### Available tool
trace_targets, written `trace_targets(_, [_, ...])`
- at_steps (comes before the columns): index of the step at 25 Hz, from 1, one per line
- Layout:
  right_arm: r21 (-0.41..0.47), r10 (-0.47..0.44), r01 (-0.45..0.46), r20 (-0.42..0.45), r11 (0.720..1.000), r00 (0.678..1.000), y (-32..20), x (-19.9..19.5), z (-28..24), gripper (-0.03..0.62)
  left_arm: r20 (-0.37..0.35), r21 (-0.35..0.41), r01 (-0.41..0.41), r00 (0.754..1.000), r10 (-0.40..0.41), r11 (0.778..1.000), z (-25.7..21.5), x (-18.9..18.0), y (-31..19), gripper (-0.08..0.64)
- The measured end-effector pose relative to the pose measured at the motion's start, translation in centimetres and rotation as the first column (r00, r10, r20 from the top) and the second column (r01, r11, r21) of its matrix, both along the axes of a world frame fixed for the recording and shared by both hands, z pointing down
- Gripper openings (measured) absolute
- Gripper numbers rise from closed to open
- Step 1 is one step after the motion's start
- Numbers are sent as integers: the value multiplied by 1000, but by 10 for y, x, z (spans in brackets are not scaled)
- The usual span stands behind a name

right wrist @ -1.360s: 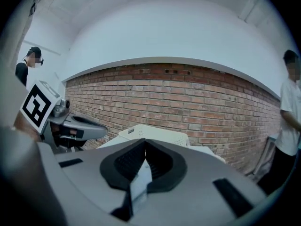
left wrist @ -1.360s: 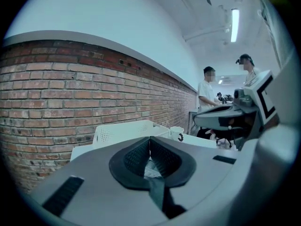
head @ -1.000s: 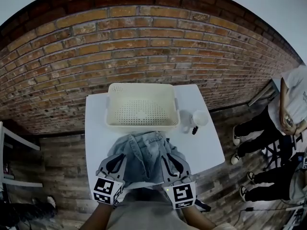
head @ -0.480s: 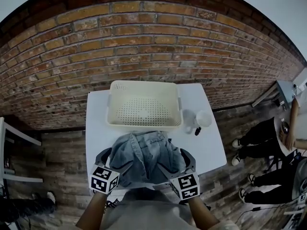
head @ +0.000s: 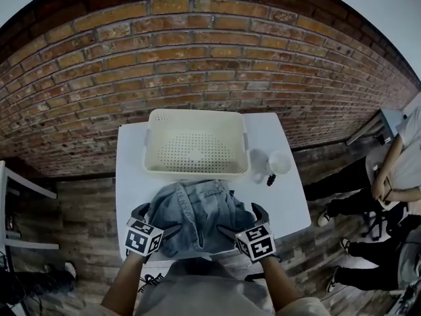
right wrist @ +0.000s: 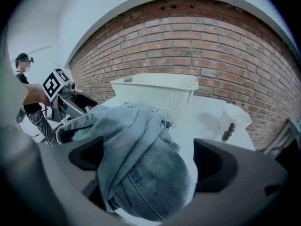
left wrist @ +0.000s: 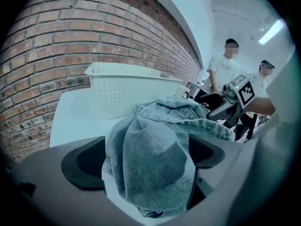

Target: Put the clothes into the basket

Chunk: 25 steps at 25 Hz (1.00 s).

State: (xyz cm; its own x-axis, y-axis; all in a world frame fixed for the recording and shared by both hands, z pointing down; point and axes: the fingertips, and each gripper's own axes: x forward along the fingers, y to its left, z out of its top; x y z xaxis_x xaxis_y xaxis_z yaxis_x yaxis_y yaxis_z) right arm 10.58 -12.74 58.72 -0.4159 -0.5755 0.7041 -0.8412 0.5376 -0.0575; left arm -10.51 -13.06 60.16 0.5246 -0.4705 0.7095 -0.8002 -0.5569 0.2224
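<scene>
A crumpled blue denim garment (head: 197,212) lies on the white table (head: 131,176), just in front of the cream perforated basket (head: 196,170), which holds nothing. My left gripper (head: 158,219) sits at the garment's near left edge and my right gripper (head: 243,219) at its near right edge. Both sets of jaws are opening. In the left gripper view a fold of denim (left wrist: 150,168) bulges loosely between the wide jaws of the left gripper (left wrist: 146,154). The right gripper view shows the same for the right gripper (right wrist: 150,159), with denim (right wrist: 141,173) between its spread jaws and the basket (right wrist: 157,91) beyond.
A white cup (head: 279,162), a clear glass (head: 258,158) and a small dark bottle (head: 268,178) stand on the table right of the basket. A brick wall rises behind. People (head: 395,170) are at the far right, and a shelf (head: 13,196) at the left.
Both grippers have gone from shut on the denim to wide apart jaws. The garment has sunk onto the table. A person at the right has moved.
</scene>
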Motion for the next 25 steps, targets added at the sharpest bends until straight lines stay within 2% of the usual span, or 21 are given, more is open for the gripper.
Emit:
trace_targets(6, [-171, -8, 15, 41, 985, 999, 1, 3, 34, 578, -4, -106, -21, 1000, 21, 994, 23, 0, 6, 575])
trace_targets(10, [-281, 14, 17, 110, 959, 994, 3, 1, 49, 578, -48, -189, -36, 998, 27, 981, 40, 7, 8, 586])
trace_targets(14, [-359, 3, 57, 163, 932, 987, 5, -7, 58, 578, -99, -253, -71, 994, 48, 965, 52, 17, 10, 586])
trace_targets(17, [-411, -12, 98, 206, 906, 979, 8, -19, 65, 577, -103, -271, -100, 992, 74, 957, 54, 21, 11, 586])
trace_targets(22, [-458, -41, 135, 210, 879, 977, 9, -30, 68, 572, -90, -278, -136, 989, 115, 951, 54, 38, 8, 584])
trace_targets(25, [-475, -62, 167, 228, 864, 972, 10, -36, 68, 542, -82, -276, -151, 988, 133, 949, 54, 45, 8, 581])
